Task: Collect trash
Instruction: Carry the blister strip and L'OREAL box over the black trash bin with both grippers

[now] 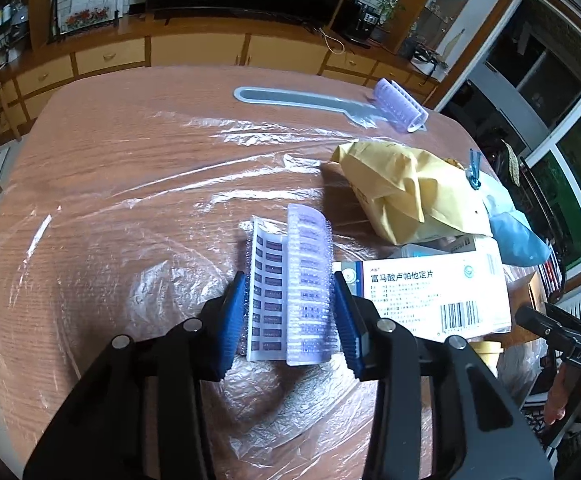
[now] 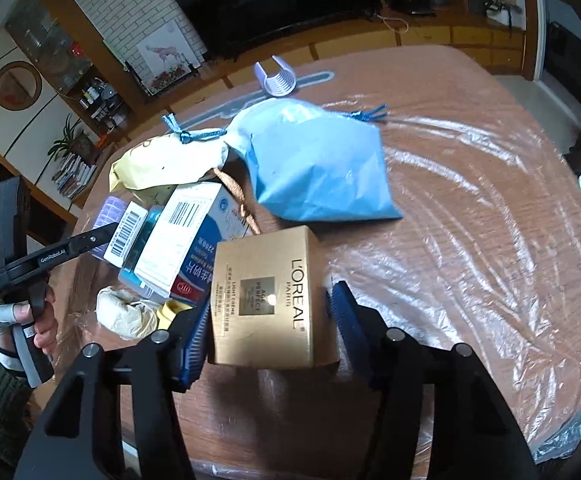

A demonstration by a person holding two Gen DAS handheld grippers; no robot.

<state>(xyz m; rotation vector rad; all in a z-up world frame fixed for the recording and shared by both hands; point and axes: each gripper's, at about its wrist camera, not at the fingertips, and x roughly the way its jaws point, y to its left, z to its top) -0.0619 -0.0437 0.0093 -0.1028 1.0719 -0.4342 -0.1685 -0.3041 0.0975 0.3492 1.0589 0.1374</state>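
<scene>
Left hand-held gripper [image 1: 290,300] pinching purple blister strip [image 1: 290,284]: light, springy, crushable; grip long edges. Right hand-held gripper [image 2: 268,320] spread beside gold carton [image 2: 266,300]: stiff, light.

Readable stuff here: the gold box [image 2: 266,300] is showing "L'OREAL PARIS" down its top, plus "AGE PERFECT" on the dark centre panel and "LIGHT CREME" along one edge. The white medicine box [image 1: 430,296] is carrying Chinese print, "富马酸卢帕他定片", with a barcode below it. The blue-and-white box [image 2: 186,248] is showing another barcode, and I'm reading "220" on its blue side. The black tool handle [image 2: 50,258] is saying "GenRobot.AI". Smaller print is coming out too blurry.
</scene>
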